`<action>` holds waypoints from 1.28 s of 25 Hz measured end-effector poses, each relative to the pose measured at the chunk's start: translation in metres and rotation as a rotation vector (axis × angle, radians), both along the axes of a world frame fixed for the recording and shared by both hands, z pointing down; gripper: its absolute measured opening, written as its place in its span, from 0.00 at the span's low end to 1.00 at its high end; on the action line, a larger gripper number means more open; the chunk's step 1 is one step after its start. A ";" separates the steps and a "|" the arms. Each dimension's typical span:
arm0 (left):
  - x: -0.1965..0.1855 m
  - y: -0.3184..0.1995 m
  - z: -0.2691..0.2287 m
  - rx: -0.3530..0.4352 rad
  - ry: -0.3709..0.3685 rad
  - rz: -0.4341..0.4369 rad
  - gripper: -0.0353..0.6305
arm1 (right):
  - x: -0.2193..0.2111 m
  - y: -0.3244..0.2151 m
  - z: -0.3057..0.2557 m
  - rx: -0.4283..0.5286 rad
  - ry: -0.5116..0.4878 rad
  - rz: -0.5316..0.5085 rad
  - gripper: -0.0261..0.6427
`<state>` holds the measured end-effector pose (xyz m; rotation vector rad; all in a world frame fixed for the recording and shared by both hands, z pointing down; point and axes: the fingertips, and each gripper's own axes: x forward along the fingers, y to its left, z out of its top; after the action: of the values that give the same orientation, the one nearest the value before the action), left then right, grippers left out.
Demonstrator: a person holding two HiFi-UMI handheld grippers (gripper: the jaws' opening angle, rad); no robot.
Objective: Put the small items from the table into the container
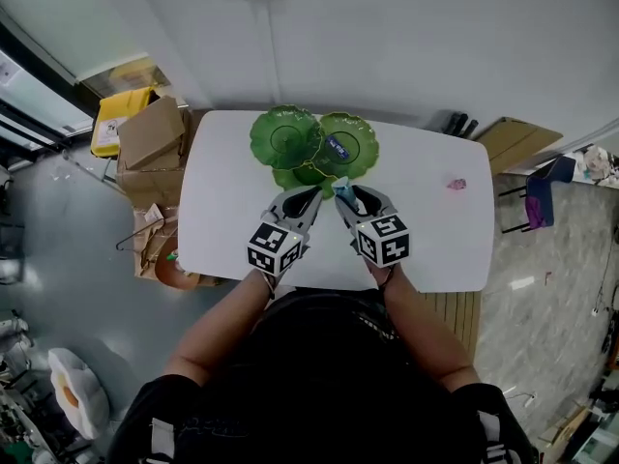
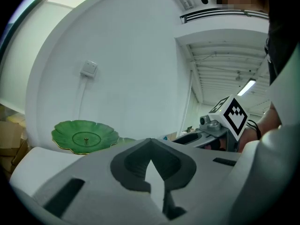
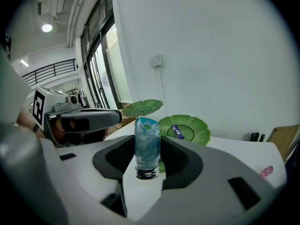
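Observation:
At the far middle of the white table (image 1: 232,211) stands a green leaf-shaped dish (image 1: 311,143) with three lobes. A blue wrapped candy (image 1: 337,147) lies in its right lobe (image 3: 187,125). My right gripper (image 1: 343,197) hovers at the dish's near edge, shut on a light-blue packet (image 3: 147,142) that stands upright between the jaws. Close beside it on the left, my left gripper (image 1: 308,201) is shut with nothing in it. The left lobe (image 2: 84,136) shows in the left gripper view. A small pink item (image 1: 456,184) lies on the table to the right.
Cardboard boxes (image 1: 155,143) and a yellow box (image 1: 121,114) crowd the floor left of the table. On the right stand a brown board (image 1: 517,141) and a chair (image 1: 537,196). A white wall runs behind the table.

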<state>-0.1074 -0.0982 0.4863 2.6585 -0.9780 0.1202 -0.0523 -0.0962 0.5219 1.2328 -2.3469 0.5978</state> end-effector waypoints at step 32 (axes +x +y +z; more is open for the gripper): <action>0.046 -0.057 0.040 -0.094 -0.027 0.003 0.06 | 0.049 -0.137 0.053 -0.133 0.080 0.019 0.31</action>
<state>-0.0610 -0.1549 0.5266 2.5792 -0.9533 0.1979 -0.0033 -0.2336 0.5750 1.1980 -2.1951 0.6862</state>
